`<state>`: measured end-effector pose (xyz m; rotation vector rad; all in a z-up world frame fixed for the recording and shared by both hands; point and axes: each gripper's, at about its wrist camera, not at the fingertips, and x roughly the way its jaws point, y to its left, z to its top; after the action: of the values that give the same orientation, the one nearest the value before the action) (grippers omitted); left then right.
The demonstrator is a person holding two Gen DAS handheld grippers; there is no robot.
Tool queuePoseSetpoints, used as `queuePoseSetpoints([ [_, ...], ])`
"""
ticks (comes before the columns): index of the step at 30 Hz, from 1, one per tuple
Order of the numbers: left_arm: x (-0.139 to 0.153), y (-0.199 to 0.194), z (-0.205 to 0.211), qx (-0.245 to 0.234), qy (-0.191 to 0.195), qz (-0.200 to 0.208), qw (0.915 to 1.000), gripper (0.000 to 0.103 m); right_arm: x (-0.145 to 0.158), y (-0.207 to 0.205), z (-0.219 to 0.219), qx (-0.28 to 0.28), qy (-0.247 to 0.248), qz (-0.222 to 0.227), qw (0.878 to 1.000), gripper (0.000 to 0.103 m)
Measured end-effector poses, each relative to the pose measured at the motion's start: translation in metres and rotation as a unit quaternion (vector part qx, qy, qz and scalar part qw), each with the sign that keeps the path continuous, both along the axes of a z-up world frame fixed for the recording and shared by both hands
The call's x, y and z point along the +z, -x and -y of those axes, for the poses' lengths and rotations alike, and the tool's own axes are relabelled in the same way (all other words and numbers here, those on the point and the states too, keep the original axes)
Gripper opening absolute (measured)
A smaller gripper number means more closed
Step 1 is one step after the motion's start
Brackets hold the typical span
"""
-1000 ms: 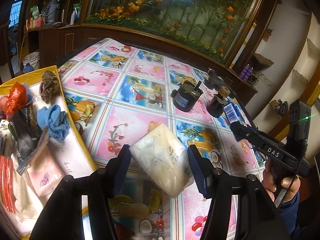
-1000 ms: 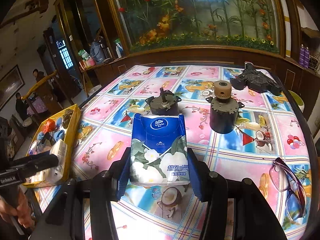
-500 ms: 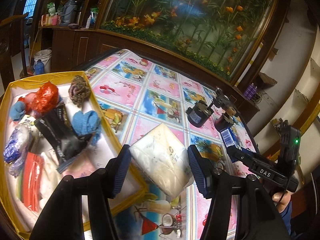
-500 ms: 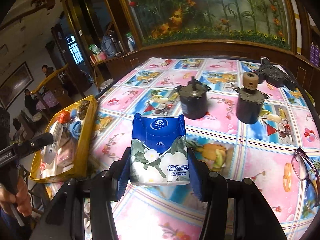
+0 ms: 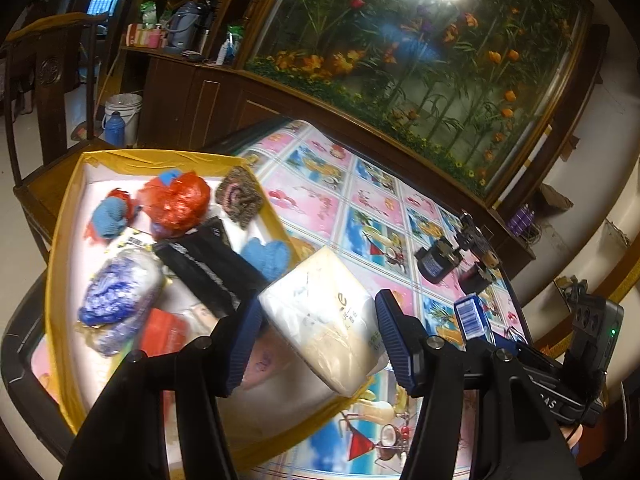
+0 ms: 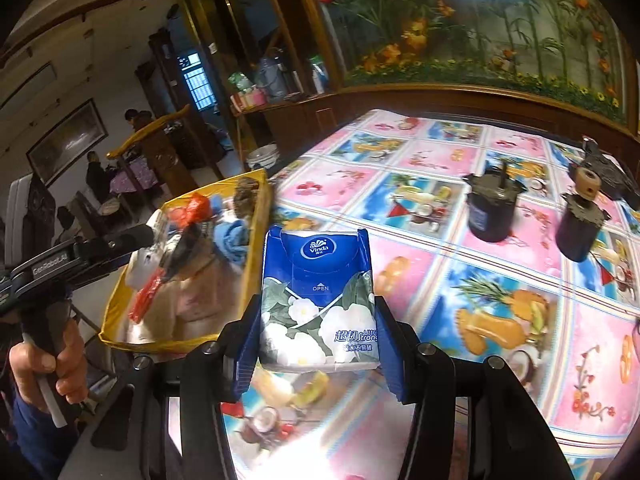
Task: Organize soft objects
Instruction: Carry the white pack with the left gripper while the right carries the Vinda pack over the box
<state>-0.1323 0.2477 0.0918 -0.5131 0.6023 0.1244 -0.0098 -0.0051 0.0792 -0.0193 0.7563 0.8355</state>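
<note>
Tissue packs: white one (image 5: 324, 320) clamped in left claw (image 5: 316, 344) above yellow tray (image 5: 60, 248), blue Vinda one (image 6: 318, 300) clamped in right claw (image 6: 316, 344) over desk (image 6: 440, 280) beside tray. Many soft items binned already; both packs yet unplaced.

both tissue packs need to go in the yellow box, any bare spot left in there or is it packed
Mostly packed. The yellow box is crowded at its far end and left side: red bag, blue knits, black pouch, blue-white bundle. Bare lining shows at the near right corner, below the white tissue pack in the left gripper. The right gripper holds the blue tissue pack over the table.
</note>
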Motion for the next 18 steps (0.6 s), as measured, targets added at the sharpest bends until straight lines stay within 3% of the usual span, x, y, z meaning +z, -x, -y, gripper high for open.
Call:
queuePoseSetpoints([
  [10,-0.006,0.027,-0.050,0.066,-0.011,-0.002,0.9977,0.058,0.011,0.023,-0.074,0.063,-0.002,0.003,0.998,0.057],
  [18,-0.033,0.030,-0.090,0.103,0.004,-0.031,0.9942,0.058,0.005,0.044,-0.125,0.099,0.019,0.010,0.995,0.057],
])
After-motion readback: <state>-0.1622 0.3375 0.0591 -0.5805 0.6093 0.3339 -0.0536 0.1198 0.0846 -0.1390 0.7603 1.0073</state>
